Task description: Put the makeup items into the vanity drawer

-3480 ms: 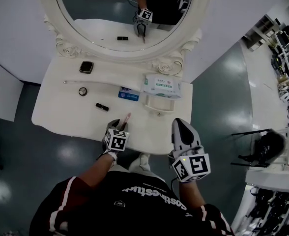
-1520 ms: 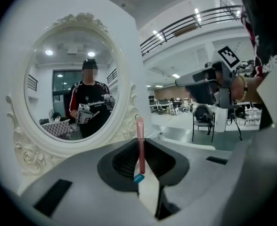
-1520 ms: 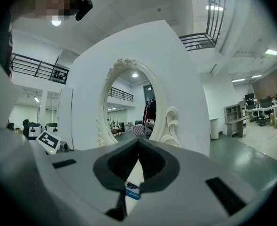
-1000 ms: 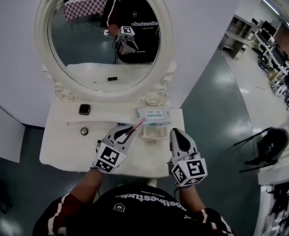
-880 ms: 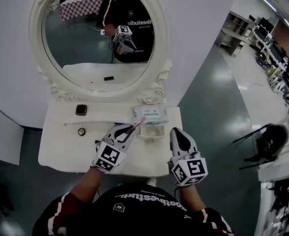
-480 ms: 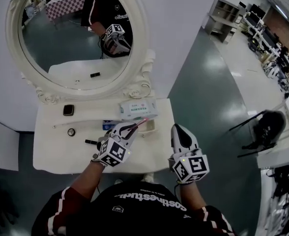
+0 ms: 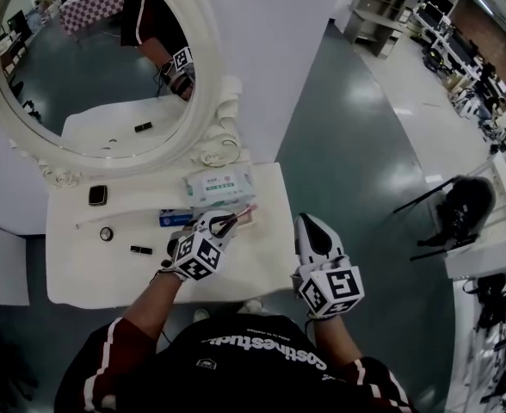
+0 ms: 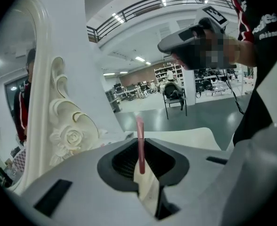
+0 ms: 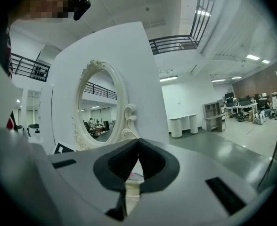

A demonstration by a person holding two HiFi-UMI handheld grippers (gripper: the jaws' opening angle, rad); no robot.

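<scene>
- Oval mirror (image 7: 89, 67): stands at the back of the white bench (image 7: 81, 274).
- Dark compact (image 7: 97, 195), black lipstick (image 7: 141, 249) and blue box (image 7: 174, 218): lie apart on the bench's left and middle.
- Wipes pack (image 7: 219, 185): lies near the mirror's base.
- Left gripper (image 7: 225, 224): jaws narrow, clamped on a slim pink stick (image 8: 140, 135), held above the bench just in front of the wipes pack.
- Right gripper (image 7: 308, 224): jaws closed tip to tip with nothing between them, off the bench's right edge.
</scene>
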